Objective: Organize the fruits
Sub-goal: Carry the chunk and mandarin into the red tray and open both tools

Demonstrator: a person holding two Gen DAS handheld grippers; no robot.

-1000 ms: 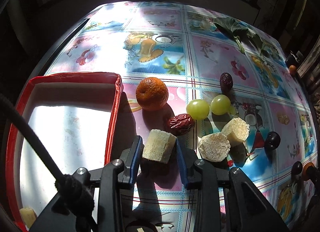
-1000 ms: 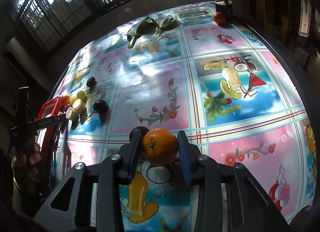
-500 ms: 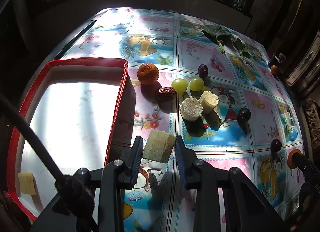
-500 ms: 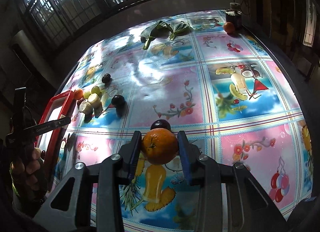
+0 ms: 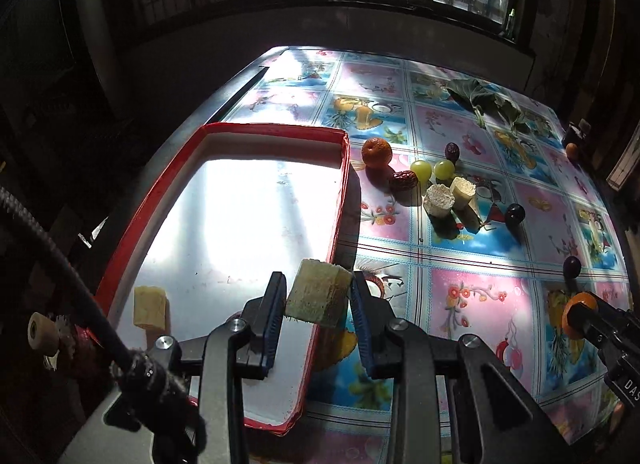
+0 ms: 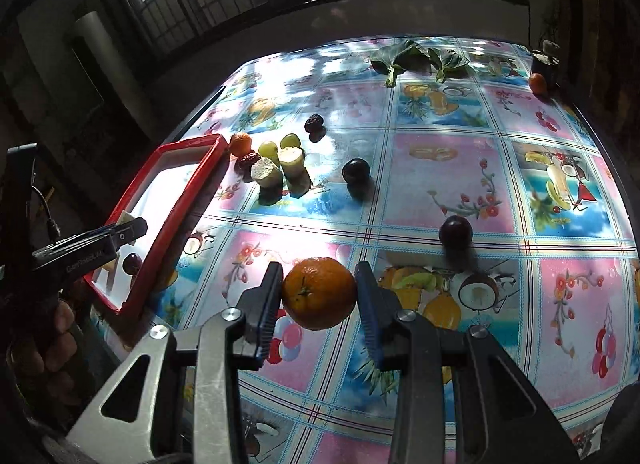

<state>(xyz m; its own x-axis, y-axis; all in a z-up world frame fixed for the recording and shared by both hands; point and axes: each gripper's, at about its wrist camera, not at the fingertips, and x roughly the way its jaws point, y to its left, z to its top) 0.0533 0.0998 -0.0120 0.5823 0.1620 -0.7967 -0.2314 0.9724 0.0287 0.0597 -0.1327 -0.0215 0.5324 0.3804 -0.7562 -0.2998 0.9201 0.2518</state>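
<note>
My left tool (image 5: 318,298) is clamped on a cut sugarcane chunk (image 5: 318,292) that hangs right over the long right rim of the red tray (image 5: 338,199), near its near corner, so the tray floor lies just to the tool's left, where another sugarcane piece (image 5: 149,307) already sits. My right tool (image 6: 318,294), closed on a mandarin (image 6: 319,292), is above the worktop (image 6: 440,167) well to the right of the tray, so the left is nearer.

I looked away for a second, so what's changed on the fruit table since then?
The left gripper carried its sugarcane chunk from the fruit pile to the red tray edge. The right gripper brought its orange toward the tray. Both grips unchanged; the other fruit stayed put.
</note>
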